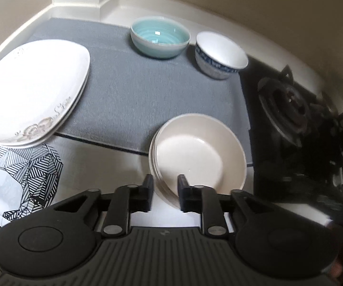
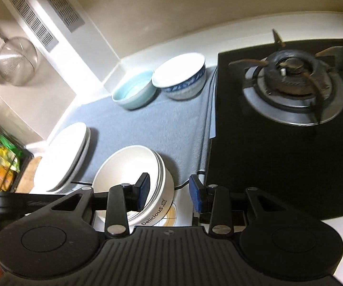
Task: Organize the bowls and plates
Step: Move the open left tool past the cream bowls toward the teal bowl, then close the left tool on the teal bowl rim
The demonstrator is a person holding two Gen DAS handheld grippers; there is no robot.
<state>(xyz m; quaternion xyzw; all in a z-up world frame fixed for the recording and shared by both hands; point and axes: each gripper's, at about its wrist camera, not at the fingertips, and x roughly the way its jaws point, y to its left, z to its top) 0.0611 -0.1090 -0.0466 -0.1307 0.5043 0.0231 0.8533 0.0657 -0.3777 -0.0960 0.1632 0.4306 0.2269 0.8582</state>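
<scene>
Turquoise-glazed bowl; blue-patterned white bowl; cream plates; grey mat; black-and-white striped geometric cloth.

Showing matte black on both: the left gripper with plain black fingertip blocks, the right gripper wearing blue pads. Sharing ribbed grey bodies, round black discs, silver pivot rivets and a small circular emblem. Showing bare skin at the frame edges.

Two close wrist views angled down over the counter, sharing gray mat and stove.
</scene>
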